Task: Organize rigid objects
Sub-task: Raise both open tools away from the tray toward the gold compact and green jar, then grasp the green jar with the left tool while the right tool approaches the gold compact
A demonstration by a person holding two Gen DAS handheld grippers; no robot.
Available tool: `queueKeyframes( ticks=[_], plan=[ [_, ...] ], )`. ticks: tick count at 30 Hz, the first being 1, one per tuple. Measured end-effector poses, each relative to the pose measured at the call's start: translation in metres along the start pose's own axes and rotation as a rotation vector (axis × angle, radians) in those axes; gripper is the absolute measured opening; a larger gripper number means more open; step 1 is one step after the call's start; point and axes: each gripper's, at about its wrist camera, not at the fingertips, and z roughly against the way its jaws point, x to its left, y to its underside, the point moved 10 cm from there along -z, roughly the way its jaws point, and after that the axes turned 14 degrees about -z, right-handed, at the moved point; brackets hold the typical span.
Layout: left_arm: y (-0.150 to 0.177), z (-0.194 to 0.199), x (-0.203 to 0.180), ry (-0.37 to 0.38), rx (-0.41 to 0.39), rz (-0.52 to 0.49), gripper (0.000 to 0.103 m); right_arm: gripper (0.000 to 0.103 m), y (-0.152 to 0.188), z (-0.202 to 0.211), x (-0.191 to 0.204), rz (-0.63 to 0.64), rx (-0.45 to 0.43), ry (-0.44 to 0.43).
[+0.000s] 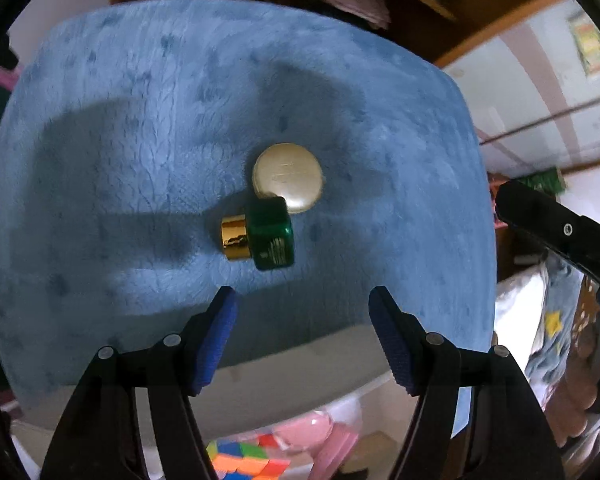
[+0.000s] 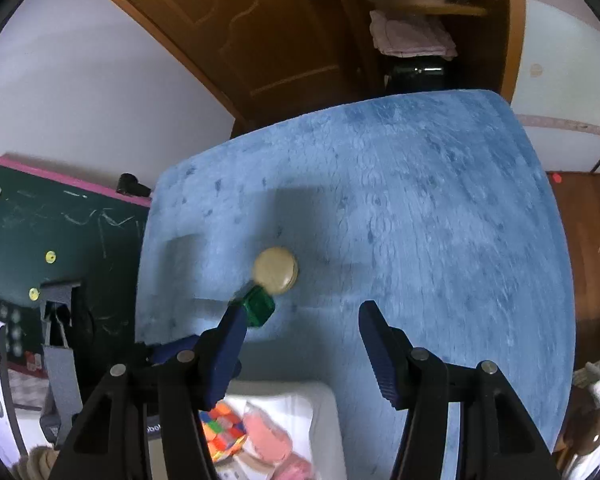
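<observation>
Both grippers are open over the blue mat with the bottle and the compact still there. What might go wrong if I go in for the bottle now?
1. The green bottle lies on its side, touching the cream round compact; closing on one may nudge or drag the other.
2. Its gold cap looks smooth, so the left gripper could slip there; the green body seems safer.
3. The right gripper hovers nearby, also open; both reaching in risks a collision.

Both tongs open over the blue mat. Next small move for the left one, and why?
Probably lower the open left tongs onto the green bottle. It lies on its side just ahead of them on the blue mat, against the cream round case; right tongs hold nothing.
</observation>
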Motion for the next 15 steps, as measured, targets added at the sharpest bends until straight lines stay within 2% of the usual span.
queueKeyframes(
  ticks=[10, 15],
  plan=[
    [-0.011, -0.026, 0.017, 0.015, 0.001, 0.152, 0.07, 0.059, -0.02, -0.055, 0.002, 0.032, 0.101, 0.008],
    [-0.016, -0.027, 0.026, -0.016, -0.017, 0.187, 0.07, 0.059, -0.025, -0.077, 0.01, 0.039, 0.145, 0.001]
  ],
)
